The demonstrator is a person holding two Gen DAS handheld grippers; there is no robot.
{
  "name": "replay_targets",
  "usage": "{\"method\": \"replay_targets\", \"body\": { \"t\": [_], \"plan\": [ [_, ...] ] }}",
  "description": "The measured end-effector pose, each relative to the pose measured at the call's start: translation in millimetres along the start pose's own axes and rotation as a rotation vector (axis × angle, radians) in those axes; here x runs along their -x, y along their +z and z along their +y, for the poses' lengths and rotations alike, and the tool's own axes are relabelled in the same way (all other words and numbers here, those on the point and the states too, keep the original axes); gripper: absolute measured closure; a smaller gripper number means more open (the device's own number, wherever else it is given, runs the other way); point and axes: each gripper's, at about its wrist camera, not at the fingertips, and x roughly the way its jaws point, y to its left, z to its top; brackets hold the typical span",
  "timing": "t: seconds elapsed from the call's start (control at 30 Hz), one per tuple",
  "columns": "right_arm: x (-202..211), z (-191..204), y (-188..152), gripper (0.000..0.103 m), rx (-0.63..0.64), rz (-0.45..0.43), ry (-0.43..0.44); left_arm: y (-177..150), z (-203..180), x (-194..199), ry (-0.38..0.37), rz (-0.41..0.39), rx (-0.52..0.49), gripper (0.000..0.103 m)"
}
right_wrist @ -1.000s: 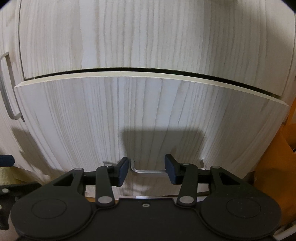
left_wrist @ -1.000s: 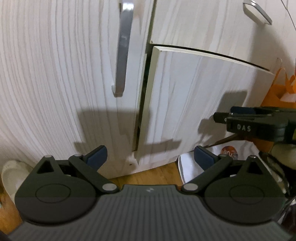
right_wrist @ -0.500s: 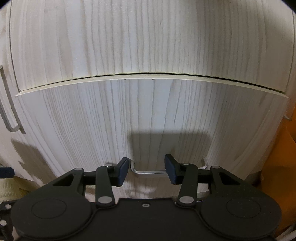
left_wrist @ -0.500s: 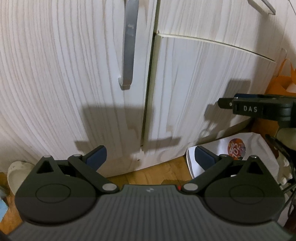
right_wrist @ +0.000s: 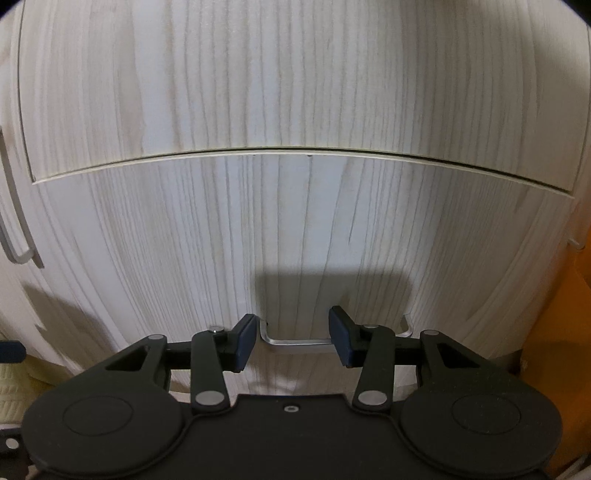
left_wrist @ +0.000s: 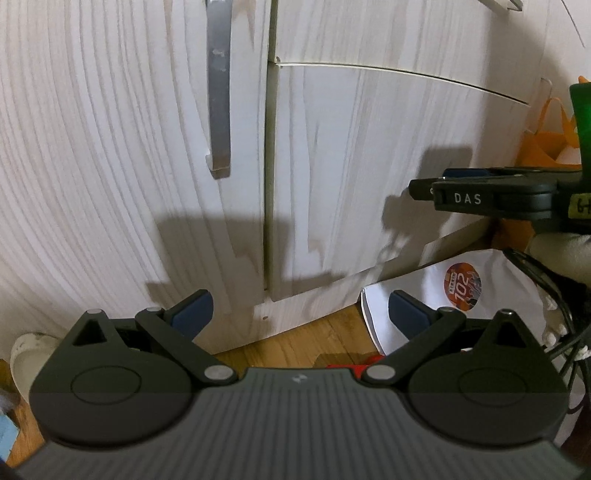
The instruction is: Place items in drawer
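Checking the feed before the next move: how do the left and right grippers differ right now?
The left gripper has its jaws spread wide on nothing; the right gripper has a narrower gap. The left gripper faces the seam between the cabinet door and the drawer, over the wood floor; the right gripper is at the drawer handle, fingers either side of the bar, not clamped. Both are open with blue pads.

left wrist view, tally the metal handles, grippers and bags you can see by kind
metal handles: 2, a long vertical handle and another handle cut off at the top edge
grippers: 2, the left gripper and the right gripper, seen side-on
bags: 2, a white bag and an orange bag
total: 6
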Motion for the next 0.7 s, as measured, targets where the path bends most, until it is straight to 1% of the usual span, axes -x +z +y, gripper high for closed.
{"method": "replay_targets", "body": {
  "t": [0.17, 0.23, 0.3, 0.37, 0.57, 0.7],
  "plan": [
    [-2, 1, 0, 0.052, -0.001, -0.005, 0.003, -4, -2, -6, -0.018, 0.008, -0.010, 0.000],
    [-21, 2, 7, 0.052, -0.008, -0.012, 0.013, -5, -3, -7, -0.013, 0.006, -0.022, 0.000],
    [-21, 0, 6, 0.052, -0.018, -0.021, 0.022, -6, -4, -8, -0.012, 0.006, -0.029, 0.000],
    [-11, -8, -1, 0.052, -0.023, -0.028, 0.028, -7, -4, -9, -0.014, 0.014, -0.033, 0.000],
    [-8, -10, -9, 0.052, -0.031, -0.052, 0.029, -8, -6, -9, -0.005, 0.026, -0.047, 0.000],
    [-4, -11, -35, 0.052, -0.039, -0.095, 0.023, -9, -8, -8, 0.001, 0.027, -0.064, 0.000]
  ]
}}
